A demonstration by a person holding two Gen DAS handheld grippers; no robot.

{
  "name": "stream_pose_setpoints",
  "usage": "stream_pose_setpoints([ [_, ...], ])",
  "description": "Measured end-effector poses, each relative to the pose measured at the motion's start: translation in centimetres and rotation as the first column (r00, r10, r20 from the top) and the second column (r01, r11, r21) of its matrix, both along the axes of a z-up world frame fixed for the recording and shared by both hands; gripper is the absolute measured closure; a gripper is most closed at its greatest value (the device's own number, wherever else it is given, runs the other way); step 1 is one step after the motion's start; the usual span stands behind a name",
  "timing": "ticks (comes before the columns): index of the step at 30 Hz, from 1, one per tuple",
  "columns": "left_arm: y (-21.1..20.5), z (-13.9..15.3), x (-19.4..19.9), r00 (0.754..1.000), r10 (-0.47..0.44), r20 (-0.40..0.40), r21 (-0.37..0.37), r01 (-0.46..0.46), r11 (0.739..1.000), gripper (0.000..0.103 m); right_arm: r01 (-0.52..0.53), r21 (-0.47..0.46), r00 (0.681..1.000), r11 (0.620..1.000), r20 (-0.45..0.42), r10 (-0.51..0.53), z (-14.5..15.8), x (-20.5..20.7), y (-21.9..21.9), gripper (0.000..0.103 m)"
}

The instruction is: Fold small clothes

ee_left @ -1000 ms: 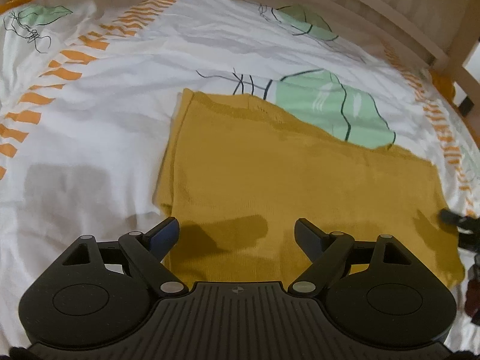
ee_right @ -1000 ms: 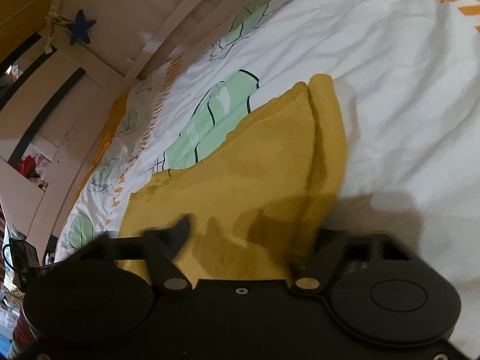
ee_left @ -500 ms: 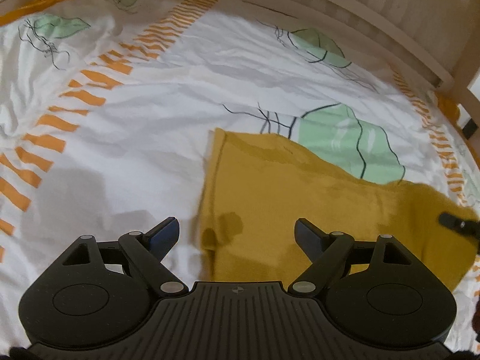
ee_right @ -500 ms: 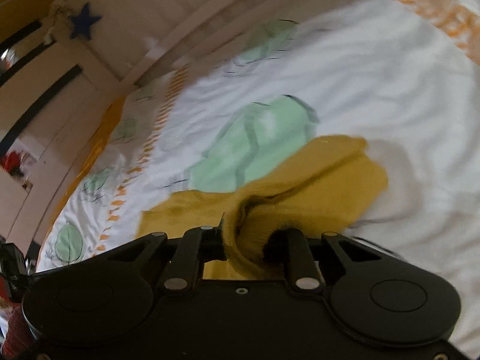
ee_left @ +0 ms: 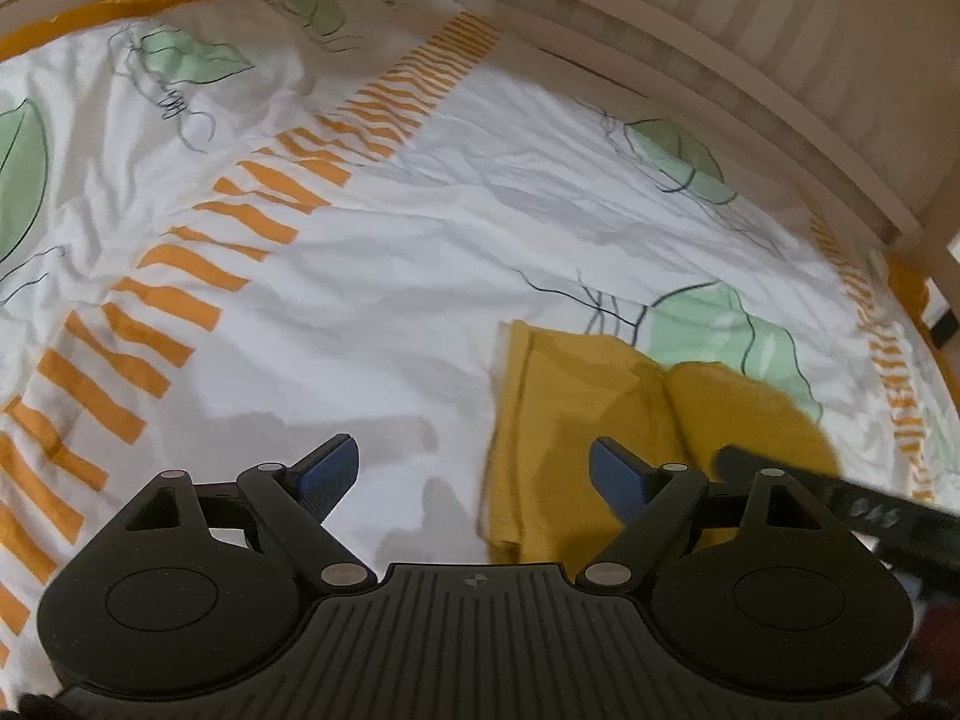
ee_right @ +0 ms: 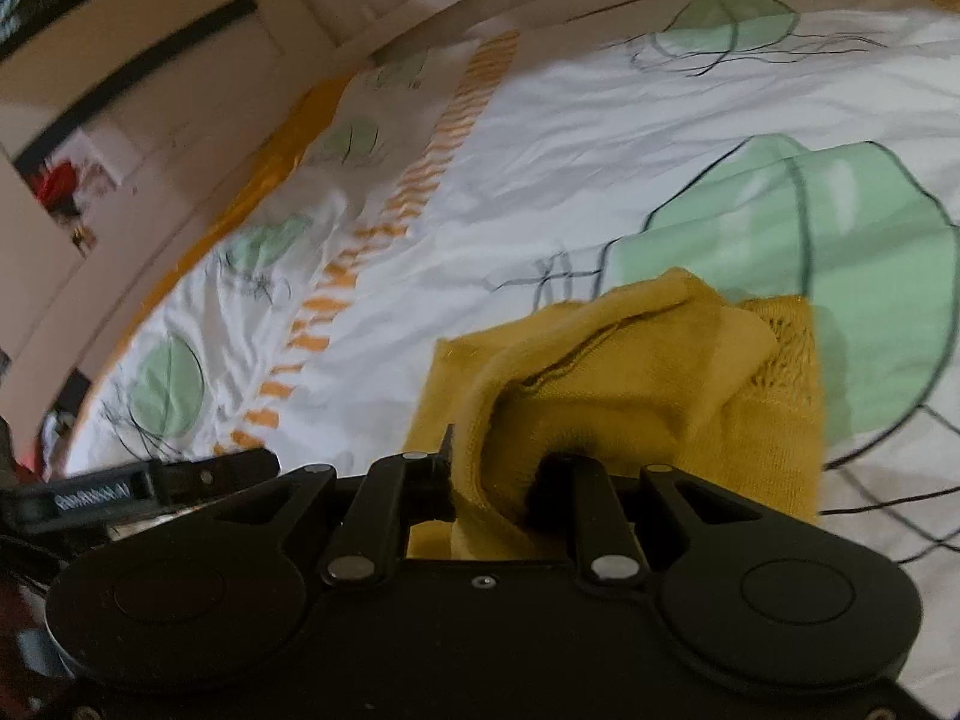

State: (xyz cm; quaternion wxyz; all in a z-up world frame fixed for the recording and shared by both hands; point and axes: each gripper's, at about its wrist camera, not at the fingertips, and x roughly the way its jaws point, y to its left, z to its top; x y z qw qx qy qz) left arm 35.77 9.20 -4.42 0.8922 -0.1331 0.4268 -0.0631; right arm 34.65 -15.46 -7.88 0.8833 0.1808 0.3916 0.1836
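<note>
A mustard-yellow knit garment (ee_left: 576,420) lies on the white patterned bed cover (ee_left: 372,276). My left gripper (ee_left: 474,471) is open and empty, just left of and above the garment's left edge. My right gripper (ee_right: 498,480) is shut on the garment (ee_right: 606,396) and holds a bunched edge lifted over the rest of the cloth. The right gripper also shows in the left wrist view (ee_left: 840,504) at the garment's right side, with a raised fold beside it.
A wooden slatted bed rail (ee_left: 750,78) runs along the far side of the bed. The cover has orange stripe bands (ee_left: 198,276) and green leaf prints (ee_right: 840,276). Furniture and a wall (ee_right: 120,90) stand beyond the bed's left edge.
My right gripper shut on the garment's edge and lifted it, carrying it over the cloth. My left gripper stayed open and drew away leftward from the garment.
</note>
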Motion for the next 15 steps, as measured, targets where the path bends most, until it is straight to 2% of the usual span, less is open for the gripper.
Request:
stream_pose_setpoints([
  [2,0.5,0.0,0.1,1.0,0.014,-0.002,0.0,-0.014,1.0,0.019,-0.007,-0.051,1.0,0.999,0.0,0.007,-0.4,0.2,1.4,0.078],
  [9,1.5,-0.2,0.4,0.999,0.037,-0.014,-0.02,-0.037,0.999,0.019,-0.033,-0.144,0.999,0.989,-0.025,0.029,-1.9,0.5,4.4,0.075],
  [15,1.6,-0.2,0.5,0.999,0.036,-0.013,-0.022,-0.037,0.999,0.019,-0.07,-0.099,0.997,0.993,0.009,0.071,-1.7,0.0,5.1,0.056],
])
